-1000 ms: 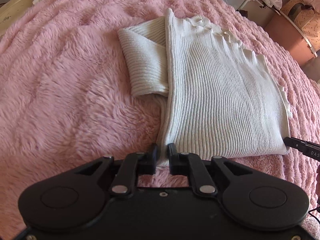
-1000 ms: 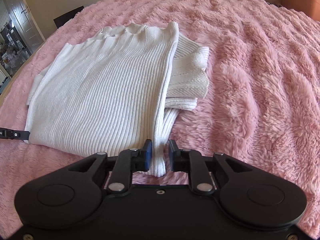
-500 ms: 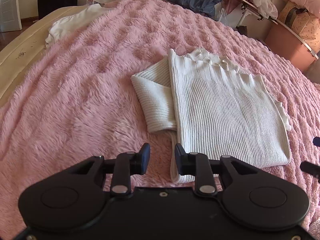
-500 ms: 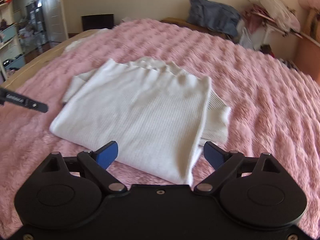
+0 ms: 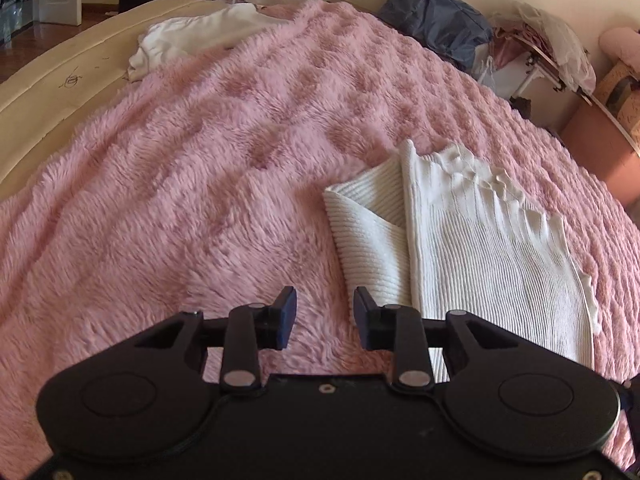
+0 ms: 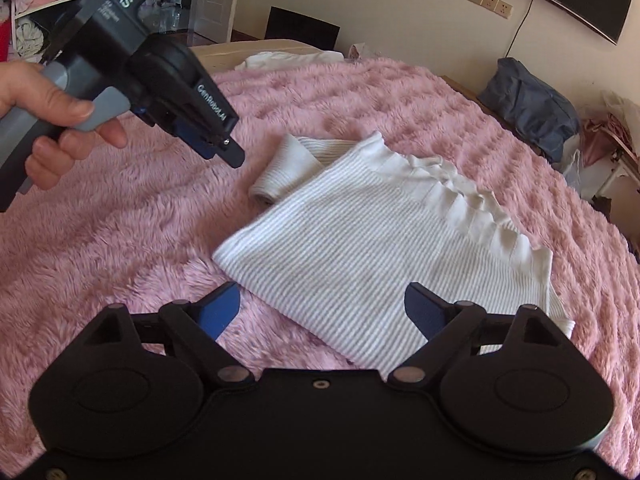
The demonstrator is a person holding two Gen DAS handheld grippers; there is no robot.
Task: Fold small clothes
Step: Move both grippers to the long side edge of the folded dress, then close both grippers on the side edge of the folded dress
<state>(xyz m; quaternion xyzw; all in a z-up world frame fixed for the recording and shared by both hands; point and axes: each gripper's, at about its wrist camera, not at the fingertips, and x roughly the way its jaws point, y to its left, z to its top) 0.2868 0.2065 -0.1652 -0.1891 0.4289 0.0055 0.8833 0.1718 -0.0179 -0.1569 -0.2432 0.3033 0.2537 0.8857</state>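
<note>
A white ribbed knit sweater (image 5: 480, 256) lies folded flat on the pink fluffy blanket (image 5: 200, 184), with one folded sleeve sticking out at its left side. It also shows in the right wrist view (image 6: 368, 248). My left gripper (image 5: 324, 316) is open and empty, held above the blanket just left of the sweater. It appears from the side in the right wrist view (image 6: 220, 146), held in a hand above the blanket. My right gripper (image 6: 322, 312) is wide open and empty, above the sweater's near edge.
Another white garment (image 5: 192, 40) lies at the far edge of the bed. A dark blue bag (image 5: 436, 24) sits beyond the bed, with a cluttered rack (image 5: 548, 52) to the right. A bare mattress edge (image 5: 44, 92) shows on the left.
Both grippers let go of the sweater's edge, opened, and pulled up and back. The left one swung left over the bare blanket. The sweater stays folded.
</note>
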